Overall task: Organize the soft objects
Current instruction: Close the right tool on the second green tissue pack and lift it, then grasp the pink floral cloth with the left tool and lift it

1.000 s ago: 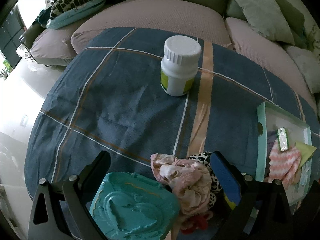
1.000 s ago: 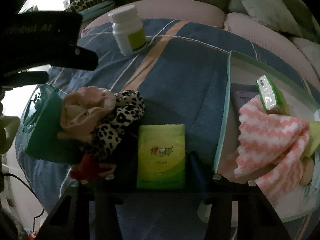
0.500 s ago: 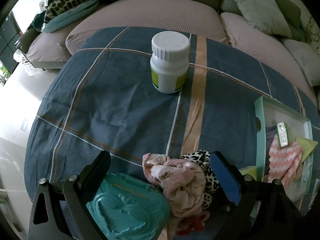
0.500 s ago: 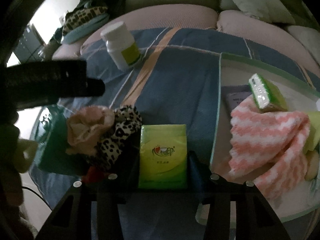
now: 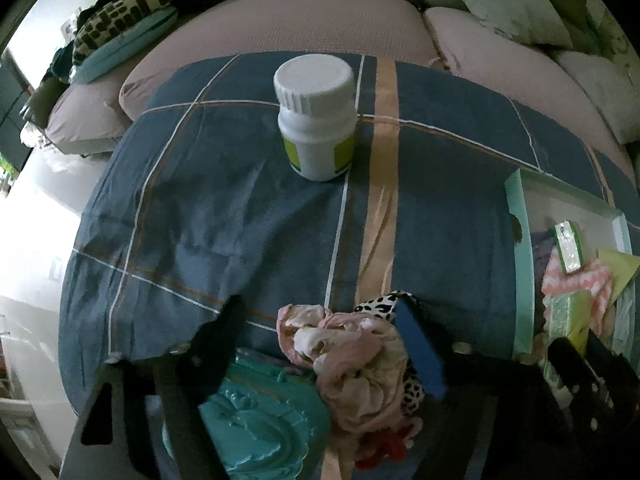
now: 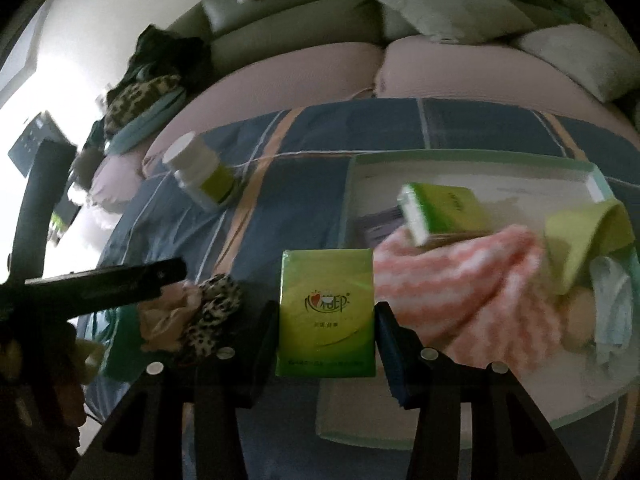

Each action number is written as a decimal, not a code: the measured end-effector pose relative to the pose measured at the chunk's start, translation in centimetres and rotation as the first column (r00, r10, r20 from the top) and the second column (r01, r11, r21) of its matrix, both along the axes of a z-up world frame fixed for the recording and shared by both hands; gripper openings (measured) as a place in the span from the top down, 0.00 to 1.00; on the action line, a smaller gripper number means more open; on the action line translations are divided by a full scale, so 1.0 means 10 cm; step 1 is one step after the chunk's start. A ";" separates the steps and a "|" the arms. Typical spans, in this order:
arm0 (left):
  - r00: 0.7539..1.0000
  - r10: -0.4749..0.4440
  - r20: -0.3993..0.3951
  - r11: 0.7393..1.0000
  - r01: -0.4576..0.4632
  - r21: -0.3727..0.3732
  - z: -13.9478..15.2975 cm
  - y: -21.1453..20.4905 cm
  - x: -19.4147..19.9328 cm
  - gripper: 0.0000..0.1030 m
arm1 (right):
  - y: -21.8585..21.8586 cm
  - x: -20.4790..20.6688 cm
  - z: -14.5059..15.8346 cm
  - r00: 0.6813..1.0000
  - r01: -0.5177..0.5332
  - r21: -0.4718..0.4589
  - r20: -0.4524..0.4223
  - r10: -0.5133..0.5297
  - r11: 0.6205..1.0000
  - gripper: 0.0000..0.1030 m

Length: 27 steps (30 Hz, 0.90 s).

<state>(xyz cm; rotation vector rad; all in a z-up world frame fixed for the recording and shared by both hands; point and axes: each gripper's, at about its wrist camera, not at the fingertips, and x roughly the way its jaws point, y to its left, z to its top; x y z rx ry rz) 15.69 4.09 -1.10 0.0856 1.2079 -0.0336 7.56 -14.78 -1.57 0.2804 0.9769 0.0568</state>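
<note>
My right gripper (image 6: 326, 312) is shut on a green tissue pack (image 6: 326, 314) and holds it above the near left edge of the pale green tray (image 6: 472, 158). The tray holds a pink-and-white striped cloth (image 6: 460, 280), a second green tissue pack (image 6: 440, 210) and a yellow-green cloth (image 6: 588, 240). My left gripper (image 5: 320, 320) is open around a pile of pink (image 5: 352, 364) and leopard-print scrunchies (image 5: 380, 304), which also shows in the right wrist view (image 6: 200, 316). The held pack shows at the tray in the left wrist view (image 5: 568, 316).
A white pill bottle (image 5: 316, 124) stands on the blue plaid cloth (image 5: 224, 216). A teal moulded box (image 5: 260, 424) lies under the left gripper. A pink sofa (image 5: 312, 24) with cushions lies behind. The floor drops off at left.
My right gripper has lifted the green tissue pack and carried it right, over the tray edge. My left gripper has narrowed somewhat around the scrunchies and shifted slightly.
</note>
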 end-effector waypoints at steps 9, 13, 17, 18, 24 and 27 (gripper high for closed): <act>0.980 -0.194 -0.051 0.965 0.200 0.170 0.07 -0.28 0.07 0.32 | -0.23 -0.07 0.05 0.998 0.054 0.043 0.018 -0.055 0.998 0.52; 0.958 -0.256 -0.126 0.933 0.279 0.228 -0.02 -0.39 0.06 0.37 | -0.29 -0.09 0.07 0.997 0.068 0.064 0.030 -0.070 0.996 0.52; 0.941 -0.276 -0.199 0.921 0.318 0.227 -0.16 -0.44 0.08 0.44 | -0.32 -0.09 0.07 0.997 0.075 0.081 0.030 -0.078 0.994 0.52; 0.937 -0.278 -0.210 0.919 0.323 0.224 -0.19 -0.44 0.08 0.47 | -0.33 -0.09 0.07 0.996 0.077 0.085 0.029 -0.080 0.993 0.52; 0.925 -0.288 -0.247 0.915 0.342 0.213 -0.31 -0.48 0.08 0.64 | -0.40 -0.10 0.06 0.995 0.094 0.101 0.029 -0.097 0.990 0.52; 0.922 -0.301 -0.245 0.913 0.353 0.206 -0.33 -0.52 0.06 0.72 | -0.42 -0.10 0.06 0.994 0.101 0.106 0.029 -0.105 0.989 0.52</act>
